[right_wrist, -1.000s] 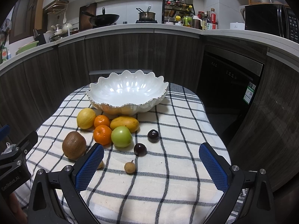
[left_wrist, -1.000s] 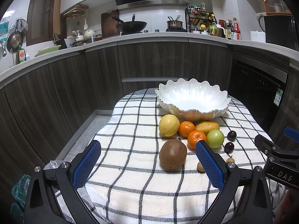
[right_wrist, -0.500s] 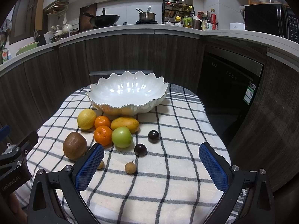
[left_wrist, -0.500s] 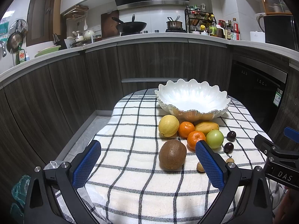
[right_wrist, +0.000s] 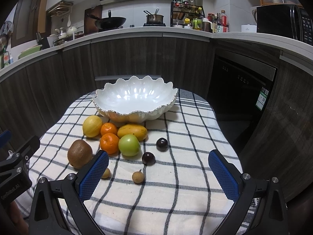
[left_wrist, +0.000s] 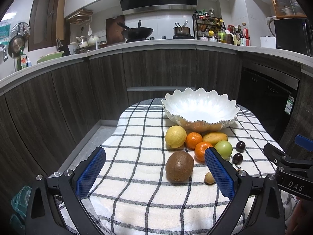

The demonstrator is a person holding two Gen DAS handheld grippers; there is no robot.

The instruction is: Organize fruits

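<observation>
Almost nothing has moved since the earlier frames: both views have crept a touch nearer the fruit, and every piece lies where it lay. As far as the pictures show, the task is not begun, for the white scalloped bowl point(right_wrist: 135, 99) stands empty at the far end of the checked cloth point(right_wrist: 166, 199), and all the fruit sits on the cloth in front of it. A lemon point(right_wrist: 92, 126), two mandarins point(right_wrist: 108, 129) and a mango point(right_wrist: 132, 131) crowd just below the bowl's rim, with a green apple point(right_wrist: 129, 145) touching the nearer mandarin; a kiwi point(left_wrist: 179, 166) lies nearer the person, two dark plums point(right_wrist: 162, 144) sit apart to the right, and two small longans point(right_wrist: 138, 176) lie closest of all. Everything is left to be carried to the bowl, I judge. The left gripper point(left_wrist: 154, 174) hovers low over the near part of the cloth, level and pointing at the bowl, its jaws spread wide with nothing between them but the kiwi ahead. The right gripper point(right_wrist: 158, 174) is held alongside in like pose, jaws equally wide and holding nothing, the longan and a plum lying ahead within its span.
</observation>
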